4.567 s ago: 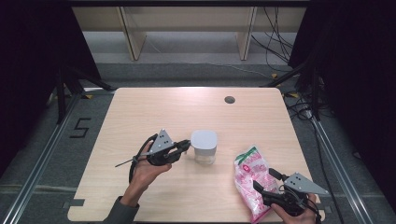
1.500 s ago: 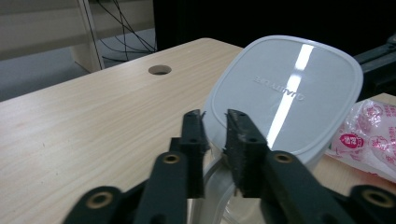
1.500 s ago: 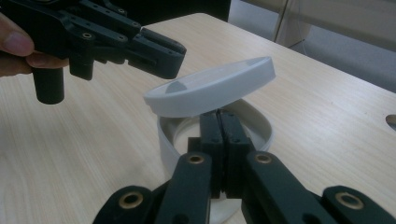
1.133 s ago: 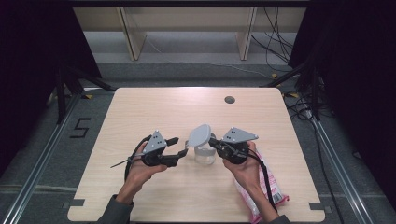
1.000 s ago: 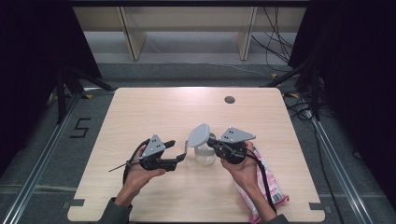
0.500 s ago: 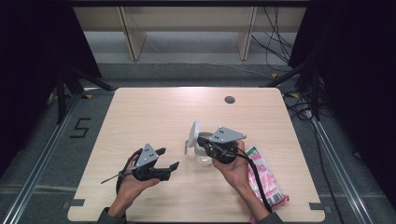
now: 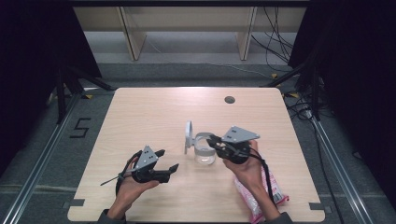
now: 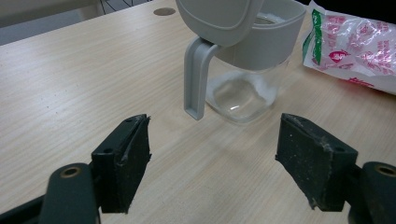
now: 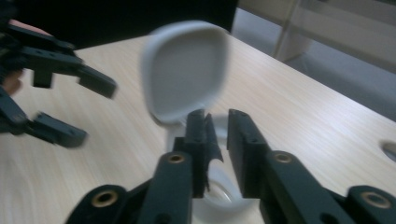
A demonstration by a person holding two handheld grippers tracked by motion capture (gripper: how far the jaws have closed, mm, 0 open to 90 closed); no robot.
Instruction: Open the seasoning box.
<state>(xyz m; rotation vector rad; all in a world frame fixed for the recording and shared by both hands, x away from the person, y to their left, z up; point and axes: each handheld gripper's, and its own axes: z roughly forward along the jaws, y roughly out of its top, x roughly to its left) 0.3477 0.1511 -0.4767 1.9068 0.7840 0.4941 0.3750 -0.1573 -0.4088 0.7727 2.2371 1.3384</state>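
Left claw [image 7: 168, 159] gapes wide (forearm low); right claw [image 7: 212, 141], just opening, jaws slightly parted.

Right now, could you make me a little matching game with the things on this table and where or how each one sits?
Things:
1. jar lid
2. snack bag
3. left gripper
4. table hole

States:
a. lying by the right forearm
b. jaws wide, nothing between them
c. flipped up on its hinge
d. near the table's far edge

Pairs: 1-c, 2-a, 3-b, 4-d
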